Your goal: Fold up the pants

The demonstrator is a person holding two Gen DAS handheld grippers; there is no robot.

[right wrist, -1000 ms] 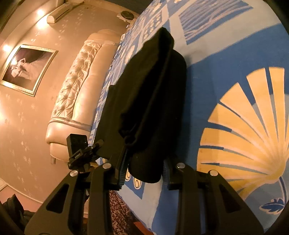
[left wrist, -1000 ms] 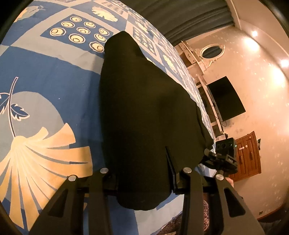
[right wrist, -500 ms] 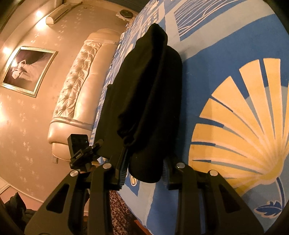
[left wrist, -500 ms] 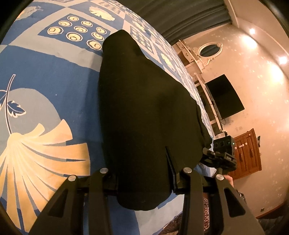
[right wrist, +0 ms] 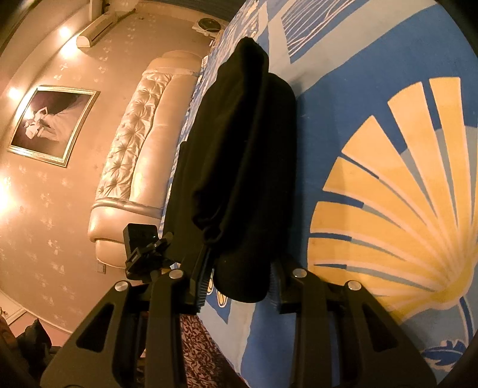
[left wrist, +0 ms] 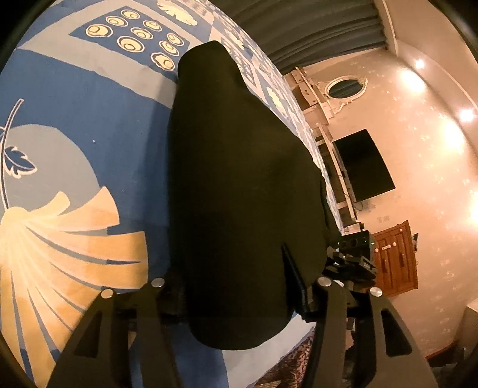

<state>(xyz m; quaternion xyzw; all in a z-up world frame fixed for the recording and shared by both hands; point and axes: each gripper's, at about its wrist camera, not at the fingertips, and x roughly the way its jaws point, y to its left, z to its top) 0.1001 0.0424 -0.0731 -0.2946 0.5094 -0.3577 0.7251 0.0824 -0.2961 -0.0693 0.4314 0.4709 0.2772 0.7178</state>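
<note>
The black pants hang stretched between my two grippers above the blue patterned bedspread. My left gripper is shut on one end of the near edge; the cloth bulges down between its fingers. My right gripper is shut on the other end of the pants, which fold into a narrow drape that runs away to the bedspread. Each gripper shows at the edge of the other's view: the right one, the left one.
The bed's near edge lies just below both grippers. A tufted cream headboard and a framed picture stand to the right gripper's left. A wall television, a wooden door and grey curtains lie beyond the bed.
Both grippers have shifted a little over the bedspread with the pants held; the pattern has slid slightly in both views. The grips have not changed.
</note>
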